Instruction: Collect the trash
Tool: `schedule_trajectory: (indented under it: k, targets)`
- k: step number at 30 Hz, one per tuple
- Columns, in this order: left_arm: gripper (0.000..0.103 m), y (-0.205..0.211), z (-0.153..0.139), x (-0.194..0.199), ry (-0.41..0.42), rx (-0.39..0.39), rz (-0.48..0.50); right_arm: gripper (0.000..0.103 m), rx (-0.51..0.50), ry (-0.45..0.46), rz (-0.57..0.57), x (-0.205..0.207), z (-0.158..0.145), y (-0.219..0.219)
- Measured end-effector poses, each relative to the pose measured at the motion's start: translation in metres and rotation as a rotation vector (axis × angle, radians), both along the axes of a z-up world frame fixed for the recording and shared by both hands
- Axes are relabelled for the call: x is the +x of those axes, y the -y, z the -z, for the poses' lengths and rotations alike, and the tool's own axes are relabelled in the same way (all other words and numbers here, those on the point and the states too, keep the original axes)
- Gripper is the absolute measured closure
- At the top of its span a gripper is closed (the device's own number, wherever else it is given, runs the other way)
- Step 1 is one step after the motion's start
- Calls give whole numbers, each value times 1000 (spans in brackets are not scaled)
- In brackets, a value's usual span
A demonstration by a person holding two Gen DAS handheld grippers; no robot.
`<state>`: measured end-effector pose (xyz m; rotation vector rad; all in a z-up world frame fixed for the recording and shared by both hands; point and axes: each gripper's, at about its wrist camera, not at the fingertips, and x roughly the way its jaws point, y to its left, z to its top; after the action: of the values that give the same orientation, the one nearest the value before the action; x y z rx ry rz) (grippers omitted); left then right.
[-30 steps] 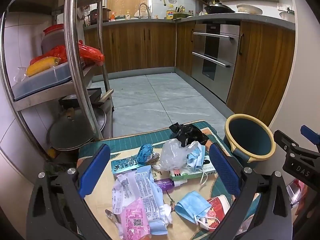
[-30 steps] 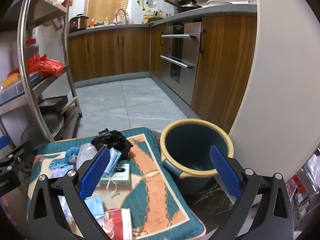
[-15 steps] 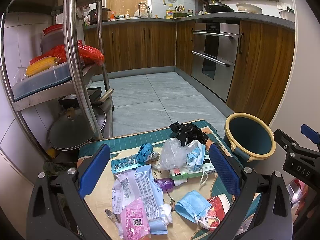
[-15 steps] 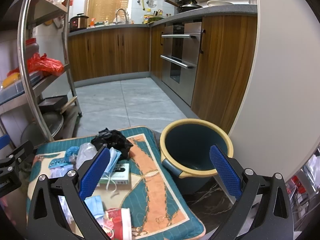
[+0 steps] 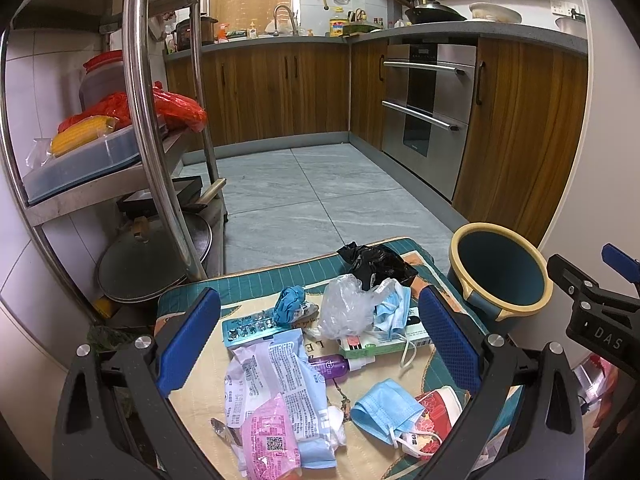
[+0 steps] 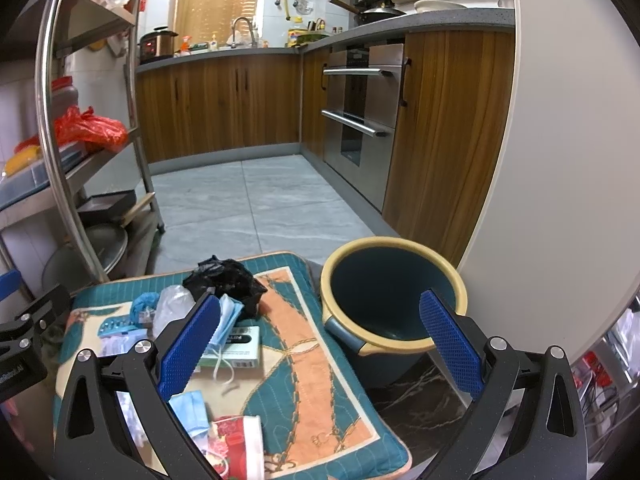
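Note:
Trash lies on a patterned cushion mat [image 5: 240, 280]: a black bag [image 5: 376, 262], a clear plastic bag [image 5: 344, 312], blue face masks [image 5: 384, 404], a white-and-blue wrapper [image 5: 276, 380], a pink packet [image 5: 268, 436], a purple bottle [image 5: 334, 366], a green box [image 5: 384, 346] and a blister pack [image 5: 246, 330]. A dark blue bin with a yellow rim [image 6: 384, 300] stands right of the mat; it also shows in the left wrist view [image 5: 500, 276]. My left gripper [image 5: 320, 340] is open and empty above the trash pile. My right gripper [image 6: 320, 340] is open and empty, between mat and bin.
A steel rack [image 5: 148, 120] with a tray, red bag and pan lids stands on the left. Wooden cabinets and an oven [image 5: 428, 108] line the back and right. A white wall [image 6: 560, 200] is close behind the bin.

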<state>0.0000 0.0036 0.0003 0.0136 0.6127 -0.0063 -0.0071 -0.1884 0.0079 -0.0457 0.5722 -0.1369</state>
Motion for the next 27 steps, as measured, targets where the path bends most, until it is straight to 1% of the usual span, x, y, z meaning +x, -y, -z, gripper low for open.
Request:
schedule_trajectory:
  k: [27]
  targets:
    - [5,2,1,0,-1,5,1,3,1,-2,0,0,1,0]
